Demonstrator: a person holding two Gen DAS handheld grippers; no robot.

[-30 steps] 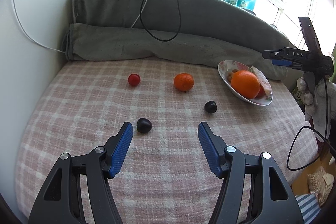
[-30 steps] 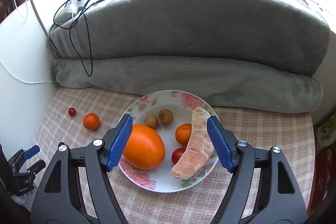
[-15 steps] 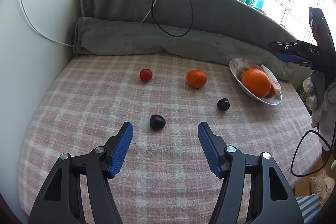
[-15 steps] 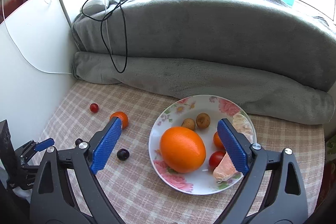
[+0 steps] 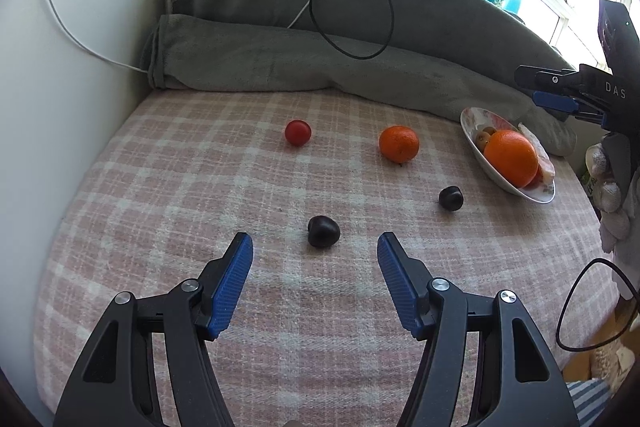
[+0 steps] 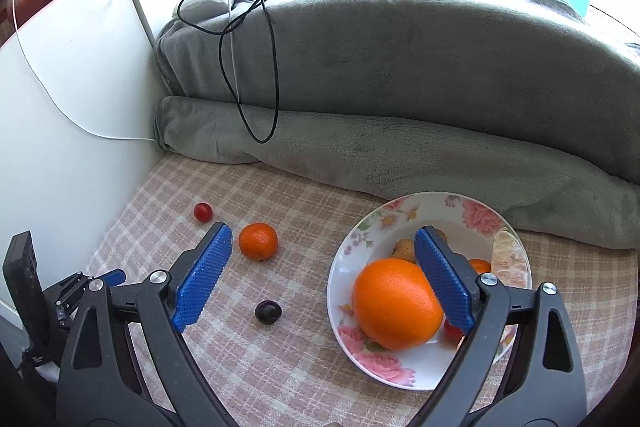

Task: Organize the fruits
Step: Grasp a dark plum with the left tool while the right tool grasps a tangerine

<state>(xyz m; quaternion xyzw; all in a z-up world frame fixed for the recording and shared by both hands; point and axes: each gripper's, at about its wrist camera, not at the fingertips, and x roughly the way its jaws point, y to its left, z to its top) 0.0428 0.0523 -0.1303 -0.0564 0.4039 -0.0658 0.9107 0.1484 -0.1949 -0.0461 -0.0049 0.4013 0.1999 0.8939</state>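
Plate: the white floral ceramic plate (image 6: 362,227) lies under my right tool (image 6: 322,277), its rim just right of the tool's left finger; rigid and breakable, so I would leave it where it stands.
Big orange: the large round orange (image 6: 394,309) lies in the plate, touching or just behind the right finger in view; heavy, firm, already sorted.
Mandarin: the small orange mandarin (image 5: 399,143) lies on the pink checked cloth (image 5: 200,187), well ahead of my left tool (image 5: 316,253); soft peel, so I judge a gentle hold across its widest part best.
Dark fruits: the nearer dark plum-like fruit (image 5: 323,231) is just ahead of the left tool, between its fingers' lines; the second dark fruit (image 5: 451,197) is ahead and to the right. Both look smooth, light, likely to roll or squirt out; take each across the middle, low.
Cherry tomato: the small red cherry tomato (image 5: 297,132) is farthest ahead; thin-skinned, squashes easily.
Left tool: jaws apart, empty.
Right tool: jaws spread wide after just opening, clamping nothing.
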